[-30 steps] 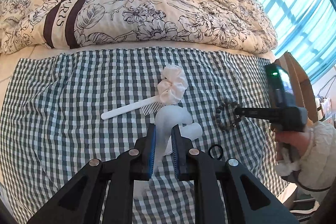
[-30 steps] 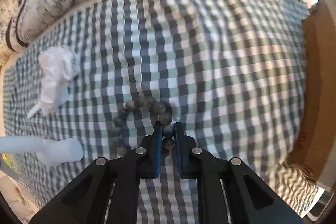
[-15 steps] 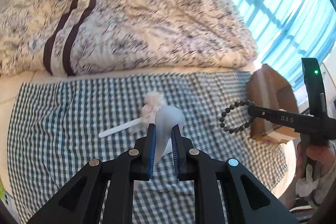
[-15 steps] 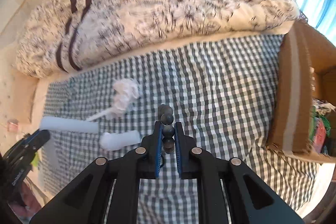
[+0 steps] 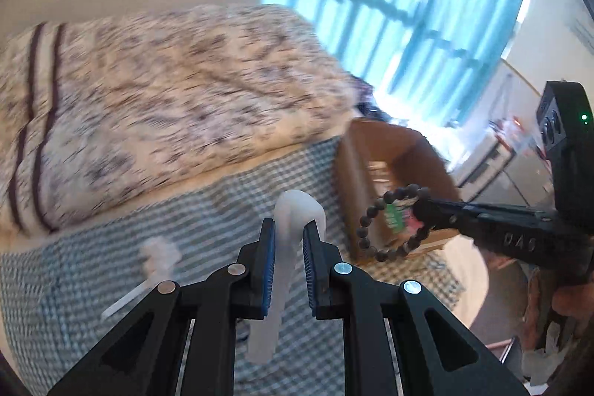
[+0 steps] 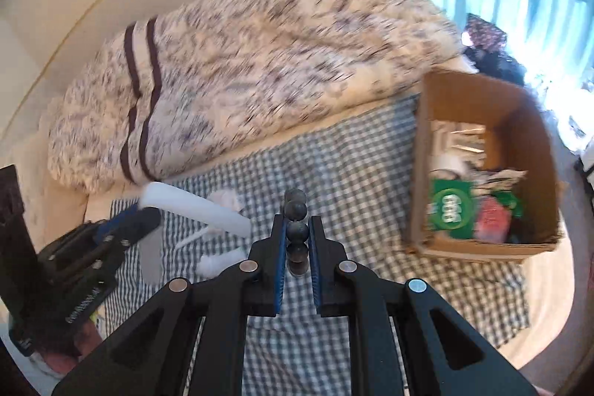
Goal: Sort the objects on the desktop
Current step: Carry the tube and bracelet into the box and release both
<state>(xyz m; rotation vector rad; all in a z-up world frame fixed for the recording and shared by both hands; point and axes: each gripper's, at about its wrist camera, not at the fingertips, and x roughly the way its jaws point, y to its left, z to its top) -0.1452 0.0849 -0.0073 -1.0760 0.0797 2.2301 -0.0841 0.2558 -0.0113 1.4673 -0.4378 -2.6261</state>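
Bed with checked cloth (image 6: 352, 173), floral duvet (image 6: 260, 62) upper left | left claw (image 5: 289, 247) clamped on white tube (image 5: 293, 221), centre frame | right claw (image 6: 297, 240) clamped on bead bracelet (image 6: 296, 229), centre | cardboard box (image 6: 534, 143) right, partly filled

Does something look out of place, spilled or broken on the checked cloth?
Nothing looks spilled or broken. A white comb, a white scrunchie and a small white piece lie loose on the checked cloth, not yet in the cardboard box. The pictures are blurred, so small damage could be hidden.
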